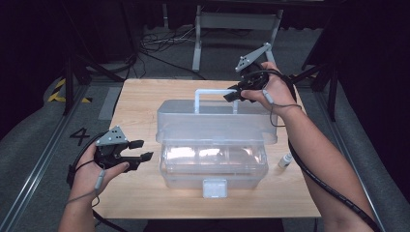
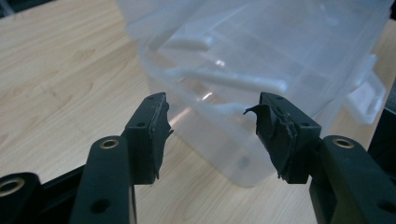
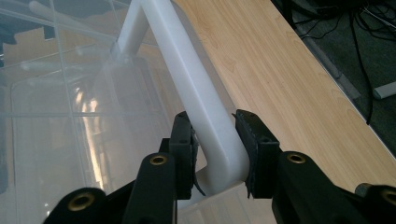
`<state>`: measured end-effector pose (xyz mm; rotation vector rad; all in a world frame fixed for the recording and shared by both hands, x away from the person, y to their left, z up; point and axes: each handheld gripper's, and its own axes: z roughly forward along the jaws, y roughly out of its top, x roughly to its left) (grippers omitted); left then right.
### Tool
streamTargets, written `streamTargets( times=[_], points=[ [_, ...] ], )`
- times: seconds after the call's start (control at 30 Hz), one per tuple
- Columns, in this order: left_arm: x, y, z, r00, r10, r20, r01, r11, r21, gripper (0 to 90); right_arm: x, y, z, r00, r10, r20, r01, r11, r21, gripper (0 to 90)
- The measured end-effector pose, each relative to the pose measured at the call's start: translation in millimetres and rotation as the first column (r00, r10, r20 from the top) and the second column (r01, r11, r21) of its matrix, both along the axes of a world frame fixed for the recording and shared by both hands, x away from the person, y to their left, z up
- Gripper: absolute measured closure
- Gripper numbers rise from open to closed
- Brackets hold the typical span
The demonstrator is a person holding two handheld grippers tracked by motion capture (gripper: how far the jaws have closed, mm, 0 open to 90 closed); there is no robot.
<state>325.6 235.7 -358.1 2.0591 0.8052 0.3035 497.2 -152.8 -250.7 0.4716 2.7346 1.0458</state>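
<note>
Boxes: one clear box | right tool clamped on its handle | left tool apart

A clear plastic storage box sits in the middle of the wooden table, its lid swung up and back so that it stands open behind the tub, leaning toward the far edge. A white handle rises from the lid's top, a squared bar with two short legs, its right end clamped between black pads. The tub's inside is split into compartments that catch the light, and a small whitish latch hangs at the middle of its near wall.
</note>
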Motion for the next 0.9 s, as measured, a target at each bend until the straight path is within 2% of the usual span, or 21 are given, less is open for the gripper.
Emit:
streamTargets(
  times=[0.07,0.13,0.17,0.23,0.37,0.4,0.5,0.53,0.6,0.77,0.9],
  points=[
    [-3.4,-4.6,5.6,0.9993,-0.034,0.012,0.034,0.9994,-0.005,52.9,0.1,0.1,0.1,1.0000,-0.002,-0.002,0.002,1.000,-0.001,69.7],
    [-5.1,-9.4,9.0,0.9987,-0.044,0.027,0.045,0.9983,-0.036,59.0,0.1,0.2,0.1,1.0000,-0.003,-0.003,0.003,1.000,-0.002,69.8],
    [-5.1,-9.4,9.0,0.9987,-0.044,0.027,0.045,0.9983,-0.036,61.7,0.1,0.2,0.1,1.0000,-0.003,-0.003,0.003,1.000,-0.002,69.8],
    [-5.8,-17.8,11.4,0.9959,-0.086,0.027,0.088,0.9936,-0.071,72.9,0.1,0.4,0.2,1.0000,-0.005,-0.002,0.005,1.000,-0.003,69.7],
    [-3.9,-24.4,9.4,0.9954,-0.094,0.016,0.095,0.9910,-0.094,88.2,-0.1,0.5,0.3,1.0000,-0.007,-0.002,0.007,1.000,-0.005,69.7],
    [-1.8,-27.5,7.4,0.9963,-0.085,0.013,0.085,0.9901,-0.111,89.4,-0.1,0.5,0.2,1.0000,-0.007,-0.001,0.007,1.000,-0.004,69.7],
    [0.2,-30.2,6.0,0.9975,-0.068,0.022,0.070,0.9895,-0.127,89.8,0.0,0.5,0.1,1.0000,-0.009,-0.002,0.009,1.000,-0.003,69.7],
    [2.1,-32.0,5.6,0.9977,-0.062,0.029,0.066,0.9867,-0.149,89.8,-0.2,0.5,0.2,0.9999,-0.010,-0.002,0.010,1.000,-0.004,69.7],
    [3.3,-33.5,5.7,0.9978,-0.056,0.034,0.061,0.9845,-0.164,89.8,-0.1,0.5,0.1,1.0000,-0.009,-0.001,0.009,1.000,-0.003,69.6],
    [3.5,-35.4,6.8,0.9982,-0.041,0.044,0.048,0.9838,-0.173,89.8,0.3,0.2,-0.5,0.9999,-0.011,-0.003,0.011,1.000,0.002,69.6],
    [4.8,-36.2,7.3,0.9974,-0.047,0.055,0.055,0.9859,-0.158,89.8,0.1,-0.1,-1.0,0.9999,-0.014,-0.001,0.014,1.000,0.007,69.3]
  ],
)
